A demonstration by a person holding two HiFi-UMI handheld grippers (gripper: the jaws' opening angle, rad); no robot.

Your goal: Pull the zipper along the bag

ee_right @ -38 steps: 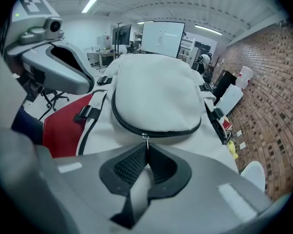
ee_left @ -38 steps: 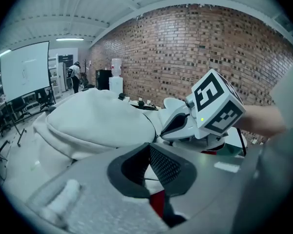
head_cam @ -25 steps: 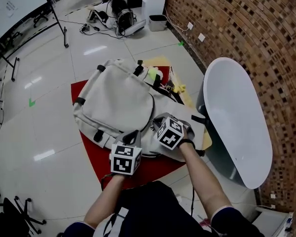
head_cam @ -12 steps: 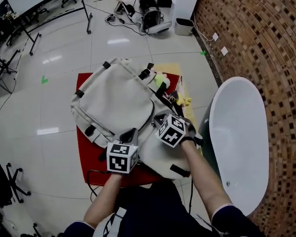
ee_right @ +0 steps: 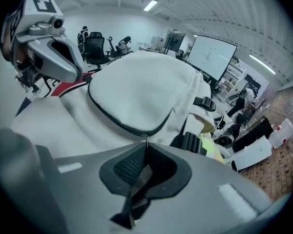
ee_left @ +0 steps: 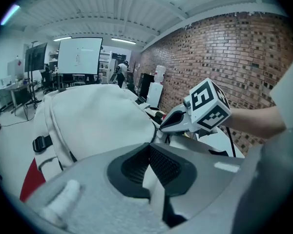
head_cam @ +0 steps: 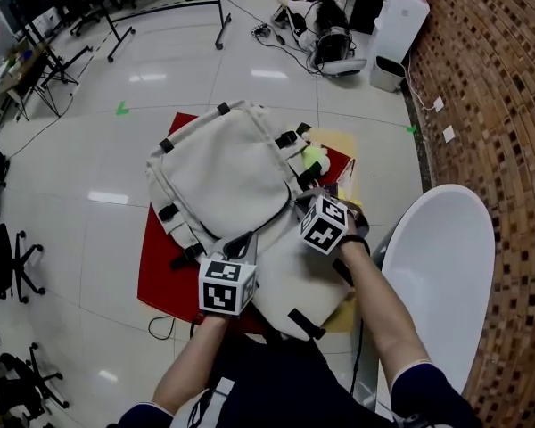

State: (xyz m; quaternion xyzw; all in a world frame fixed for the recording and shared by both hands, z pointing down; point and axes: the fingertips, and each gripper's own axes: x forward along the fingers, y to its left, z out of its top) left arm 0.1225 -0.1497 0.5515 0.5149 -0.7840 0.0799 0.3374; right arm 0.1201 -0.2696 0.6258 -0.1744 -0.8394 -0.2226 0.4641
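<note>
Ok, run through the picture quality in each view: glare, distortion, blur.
Head view: sharp and evenly lit, with ceiling-light glare patches on the glossy floor and a bowed brick wall. Left gripper view: strong fisheye with dark rounded corners; the left tool is soft up close, the backpack crisper. Right gripper view: same fisheye vignette, right tool blurred, zipper clear.

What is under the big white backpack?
A red mat lies under the backpack, showing at its edges, on the shiny floor. Whatever is beneath the bag's middle is covered.
</note>
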